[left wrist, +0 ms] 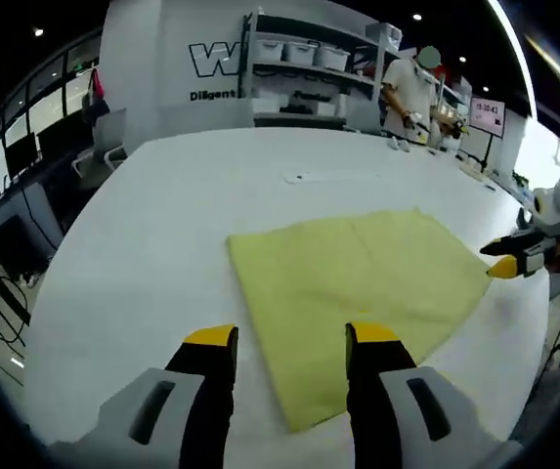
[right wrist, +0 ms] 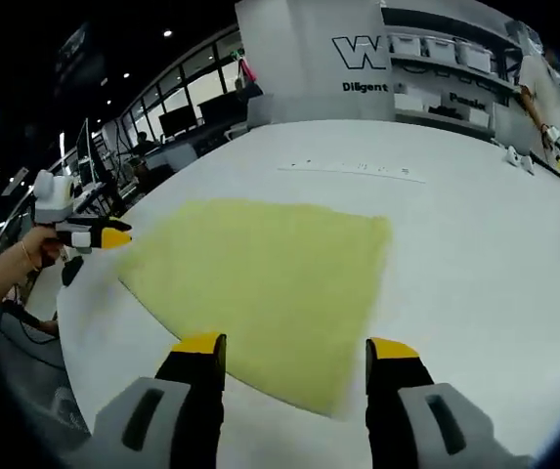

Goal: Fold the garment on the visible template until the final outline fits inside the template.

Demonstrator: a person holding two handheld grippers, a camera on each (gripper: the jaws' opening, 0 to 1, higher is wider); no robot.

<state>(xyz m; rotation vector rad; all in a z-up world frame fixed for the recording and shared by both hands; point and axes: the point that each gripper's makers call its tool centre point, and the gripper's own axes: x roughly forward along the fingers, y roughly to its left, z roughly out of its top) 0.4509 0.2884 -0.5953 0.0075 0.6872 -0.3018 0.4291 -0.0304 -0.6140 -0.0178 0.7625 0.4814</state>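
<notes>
One yellow garment [left wrist: 358, 293] lay flat on white table [left wrist: 143, 254], wide bare margins all round. Two tongs: left tongs [left wrist: 291, 337] & right tongs [right wrist: 295, 344] both released, hovering at near edge.

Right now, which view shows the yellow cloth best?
The right gripper view: the cloth lies there whole, and only a near edge runs between the jaws. In the left gripper view the cloth is as flat, but the right jaw covers part of its near edge.

White shelving [left wrist: 304, 68] stands far off, loaded with bins [left wrist: 301, 51]. A person [left wrist: 409, 93] stands just right of it. A monitor [left wrist: 487, 116] glows farther right.
</notes>
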